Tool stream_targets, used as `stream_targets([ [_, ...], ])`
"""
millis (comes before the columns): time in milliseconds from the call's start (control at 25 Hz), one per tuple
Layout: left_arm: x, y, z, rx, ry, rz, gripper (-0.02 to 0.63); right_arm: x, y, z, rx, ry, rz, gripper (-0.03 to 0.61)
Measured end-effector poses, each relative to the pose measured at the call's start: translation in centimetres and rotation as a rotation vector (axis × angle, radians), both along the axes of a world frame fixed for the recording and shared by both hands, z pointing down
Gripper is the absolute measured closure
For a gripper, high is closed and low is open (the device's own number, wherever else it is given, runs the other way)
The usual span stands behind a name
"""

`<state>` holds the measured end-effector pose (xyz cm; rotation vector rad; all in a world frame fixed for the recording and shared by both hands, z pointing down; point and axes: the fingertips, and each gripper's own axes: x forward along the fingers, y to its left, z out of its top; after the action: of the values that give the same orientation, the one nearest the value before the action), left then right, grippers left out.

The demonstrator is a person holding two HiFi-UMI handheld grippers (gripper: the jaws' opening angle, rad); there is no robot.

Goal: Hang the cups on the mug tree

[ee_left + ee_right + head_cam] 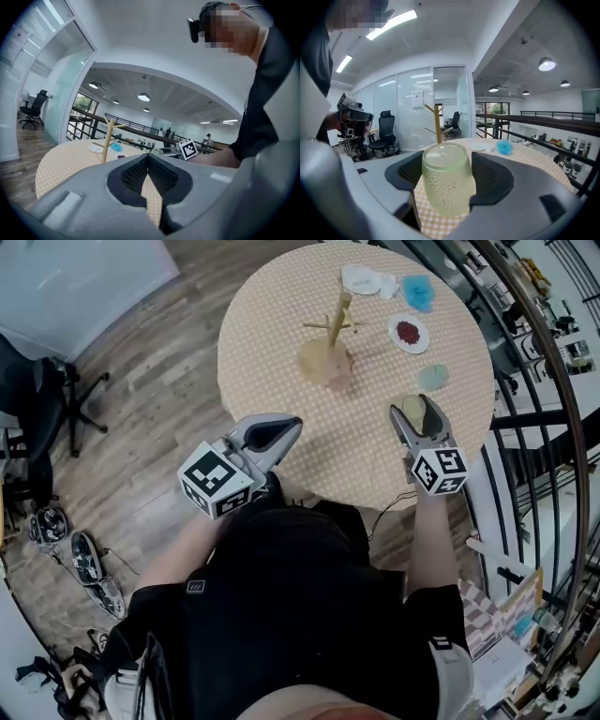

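Right gripper (pixel 419 411): the jaws are closed on a pale yellow-green dimpled glass cup (pixel 446 180), held over the beige checked tablecloth (pixel 281 343). Left gripper (pixel 148 158): the jaws are brought together at the tips, at the table's near edge. A black-and-white square marker (pixel 439 471) is borne on each gripper. The wooden mug tree (pixel 334 326) is seen standing well beyond both grippers.

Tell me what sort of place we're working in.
Probably an open-plan office, perhaps a mezzanine: a swivel office chair, glass partition walls, and a metal railing beside the round table.
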<state>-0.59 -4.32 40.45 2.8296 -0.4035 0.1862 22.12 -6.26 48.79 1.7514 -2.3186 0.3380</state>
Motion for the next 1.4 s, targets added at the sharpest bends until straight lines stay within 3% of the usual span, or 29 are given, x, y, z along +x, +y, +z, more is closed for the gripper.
stream_targets([
  [280,-1.5,-1.8,-0.6,-0.014,0.046,0.028,0.607,-3.4,-2.8,-2.9,-0.001,0.086,-0.053,0.255],
  [520,-0.4,-3.5,-0.7,-0.021,0.051,-0.012,0.607,-2.9,-7.0,-5.1,0.016,0.12,-0.148,0.255],
  [840,1.2,-6.6,-1.6,0.026,0.032,-0.15,0.607,-2.3,-13.0,-8.1,0.07,0.081,-0.335,0.255],
  [1040,0.8,-7.2,-1.4,0.024,0.025,-0.185,0.607,-3.4,-15.6,-9.6,0.081,0.073,-0.428,0.255],
  [1400,1.1,-9.2,-0.5,-0.011,0.018,-0.188,0.607,-4.5,-18.6,-8.0,0.035,0.033,-0.467,0.255],
])
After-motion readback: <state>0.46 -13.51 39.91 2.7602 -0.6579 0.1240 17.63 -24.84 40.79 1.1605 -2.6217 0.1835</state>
